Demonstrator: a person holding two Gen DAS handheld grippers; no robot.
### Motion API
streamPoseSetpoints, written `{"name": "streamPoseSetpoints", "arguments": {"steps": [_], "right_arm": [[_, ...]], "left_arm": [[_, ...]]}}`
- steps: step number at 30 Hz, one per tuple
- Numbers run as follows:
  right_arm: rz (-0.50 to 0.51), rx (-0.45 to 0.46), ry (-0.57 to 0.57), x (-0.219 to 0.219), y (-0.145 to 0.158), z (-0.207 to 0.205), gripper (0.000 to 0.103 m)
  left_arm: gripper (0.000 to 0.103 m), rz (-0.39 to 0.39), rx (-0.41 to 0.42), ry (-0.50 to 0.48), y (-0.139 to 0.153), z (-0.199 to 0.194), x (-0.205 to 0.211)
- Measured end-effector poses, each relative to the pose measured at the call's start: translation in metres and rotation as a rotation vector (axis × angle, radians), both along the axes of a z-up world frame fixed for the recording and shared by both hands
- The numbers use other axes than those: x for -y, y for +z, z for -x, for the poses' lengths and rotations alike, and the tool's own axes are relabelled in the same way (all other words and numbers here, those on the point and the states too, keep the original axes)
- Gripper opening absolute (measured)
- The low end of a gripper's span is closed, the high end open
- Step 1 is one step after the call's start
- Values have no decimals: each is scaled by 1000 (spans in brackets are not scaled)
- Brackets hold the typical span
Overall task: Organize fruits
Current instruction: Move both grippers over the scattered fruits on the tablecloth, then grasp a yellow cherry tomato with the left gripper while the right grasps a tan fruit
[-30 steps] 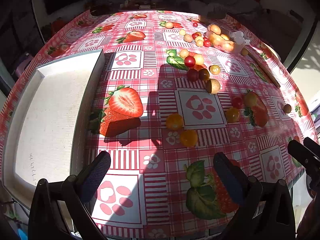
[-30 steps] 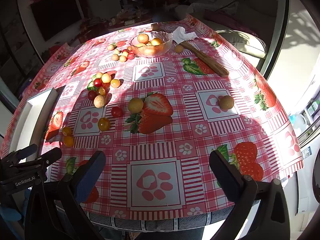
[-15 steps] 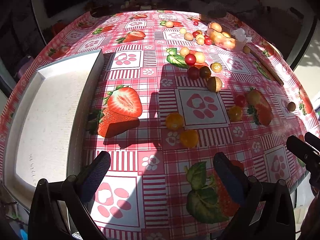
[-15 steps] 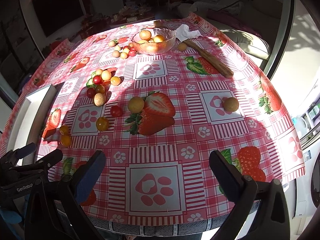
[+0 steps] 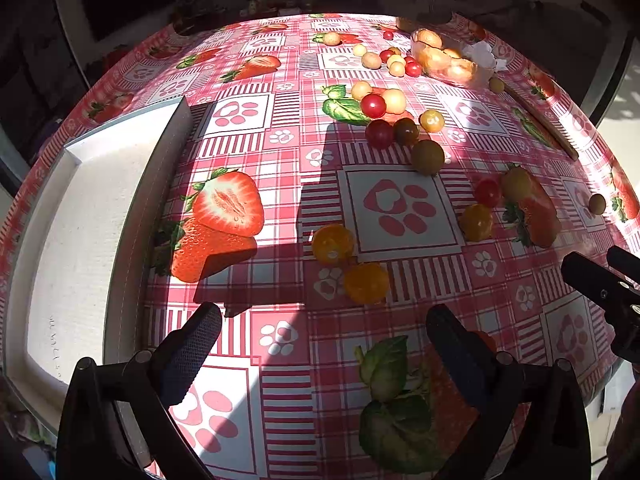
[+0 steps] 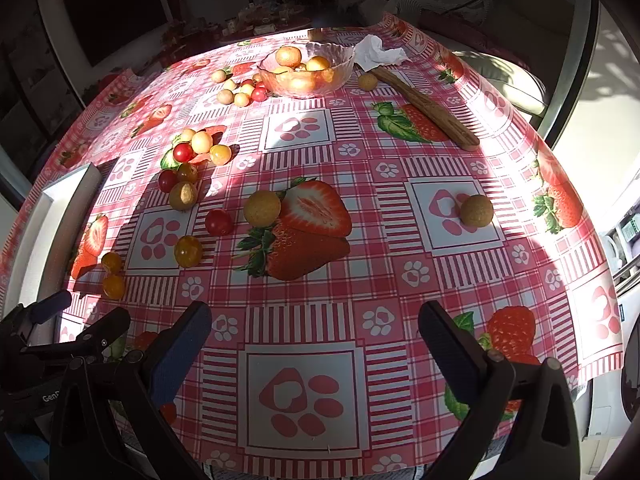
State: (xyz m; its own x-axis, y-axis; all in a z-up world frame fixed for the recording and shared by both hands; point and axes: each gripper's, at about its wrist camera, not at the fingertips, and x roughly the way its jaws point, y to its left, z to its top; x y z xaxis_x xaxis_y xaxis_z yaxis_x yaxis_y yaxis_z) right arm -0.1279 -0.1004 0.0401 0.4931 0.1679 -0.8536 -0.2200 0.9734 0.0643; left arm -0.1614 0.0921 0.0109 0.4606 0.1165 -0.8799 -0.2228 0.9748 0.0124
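Drifted slightly nearer the table since before, nothing grabbed yet. Left gripper (image 5: 322, 346) and right gripper (image 6: 314, 334) both wide apart, holding nothing. Fruits (image 5: 333, 243) scattered mid-table, right of white tray (image 5: 80, 240).

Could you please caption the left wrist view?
Open left claw hovers before two orange tomatoes, white tray alongside.

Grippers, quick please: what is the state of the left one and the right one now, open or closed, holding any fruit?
Left gripper: open, holding nothing, above the tablecloth.
Right gripper: open, holding nothing, no fruit between its fingers.
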Motion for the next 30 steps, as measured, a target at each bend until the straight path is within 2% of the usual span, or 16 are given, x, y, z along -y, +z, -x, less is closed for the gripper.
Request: {"name": "streamPoseSetpoints", "arguments": {"steps": [1,2,3,5,7,9,14,16,17,18,19,20,21,26,30], "right_arm": [[5,1,8,-2,-2,-3,103],[6,1,17,-4,-4,-7,102],[5,1,24,-6,-6,-11,101],[7,2,40,-10,-9,-18,97],[6,0,57,-15,-13,-26,83],[4,-6,70,-20,-17,-34,79],[18,18,99,-34,-20,-50,78],[24,26,109,-40,-21,-55,78],[30,30,114,-42,-21,-56,76],[40,38,122,-45,-21,-56,69],[51,47,132,-48,-21,-56,55],[59,56,143,-50,-20,-56,47],[59,58,151,-52,-20,-56,30],[-16,37,132,-41,-16,-53,31],[-69,12,119,-31,-12,-46,31]], "left_arm": [[103,-2,1,1,0,-1,1],[99,0,3,2,-1,-2,2],[88,-1,0,3,-2,-4,3],[86,13,-1,10,-2,-7,3],[86,15,-1,14,-2,-10,4],[78,18,6,12,-2,-11,7],[71,21,15,13,0,-13,11],[62,24,25,10,1,-12,12],[54,25,30,6,1,-12,13],[46,26,34,0,2,-12,13],[40,25,40,-5,2,-11,14],[29,26,44,-13,3,-11,14],[27,33,47,-18,3,-11,13],[23,106,63,-47,5,-4,9],[23,116,67,-72,5,2,9]]}}
